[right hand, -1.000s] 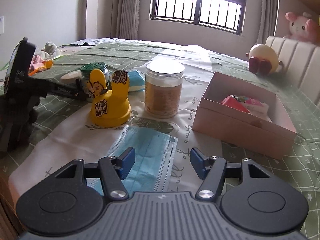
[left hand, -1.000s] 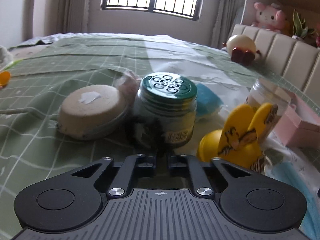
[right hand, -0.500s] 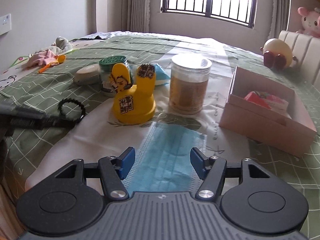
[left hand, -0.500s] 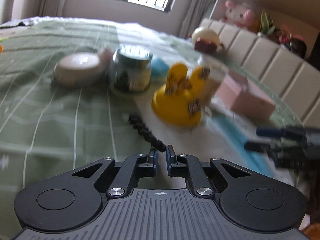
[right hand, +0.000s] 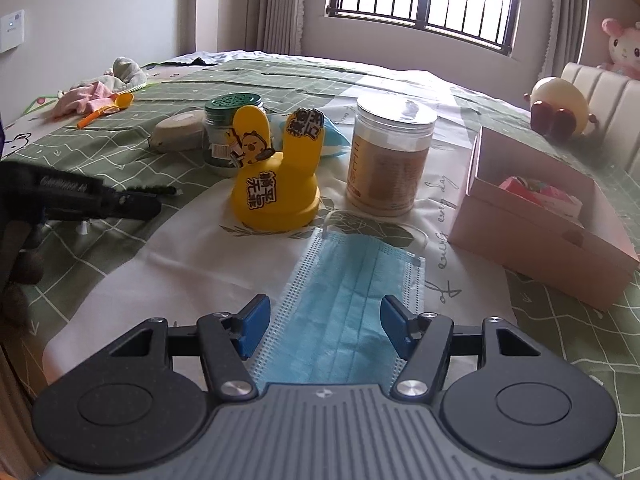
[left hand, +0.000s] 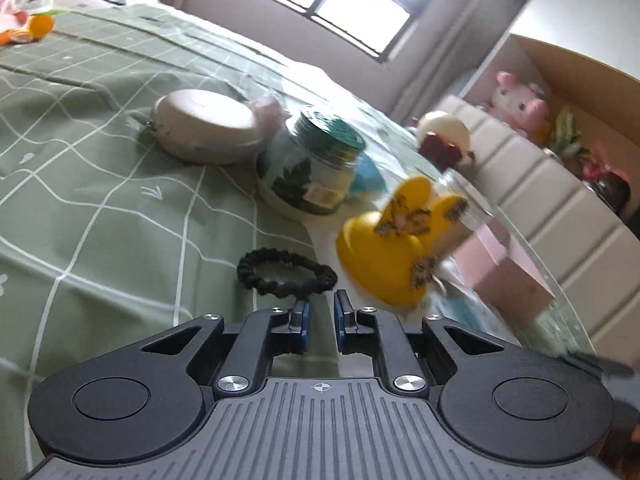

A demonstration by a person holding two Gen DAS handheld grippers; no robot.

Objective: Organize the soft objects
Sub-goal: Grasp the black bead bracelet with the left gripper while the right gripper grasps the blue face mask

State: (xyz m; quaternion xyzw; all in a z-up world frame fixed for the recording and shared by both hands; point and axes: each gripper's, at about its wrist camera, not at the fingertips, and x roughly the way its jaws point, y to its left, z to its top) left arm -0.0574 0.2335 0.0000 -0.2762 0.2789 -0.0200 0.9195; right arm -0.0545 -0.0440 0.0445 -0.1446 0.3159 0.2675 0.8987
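Left gripper [left hand: 321, 308] low over green checked bedspread [left hand: 80, 200], fingers drawn almost together, only a narrow slit between blue pads. Black braided hair tie [left hand: 286, 276] right at the fingertips, near edge of loop against the left pad, rest of loop spread out ahead. Pinched or merely touching? Cannot tell, nothing visible inside the slit. From the right wrist view, same tie seen edge-on at the tip of the left gripper, level with the fingers.

Right gripper [right hand: 324, 312] fully released, fingers spread wide, holding nothing. Poised over the near end of blue face mask [right hand: 352, 280], one pad on each side of it, no visible contact. Mask flat on the white patch of the cover, ear loops trailing toward the far end.

Beyond the mask: yellow rabbit-eared toy [right hand: 276, 188] upright, stickers on ears and body. Just right of it, clear jar with tan contents [right hand: 388, 160], also upright. Behind the toy, green-lidded jar [right hand: 224, 128], and beside that a round beige pouch [left hand: 204, 128]. Blue soft item partly hidden behind toy and jars, not identifiable.

Far right, open pink box [right hand: 536, 236] with something pink and red inside. Hair tie well apart from box, on the opposite side of the toy.
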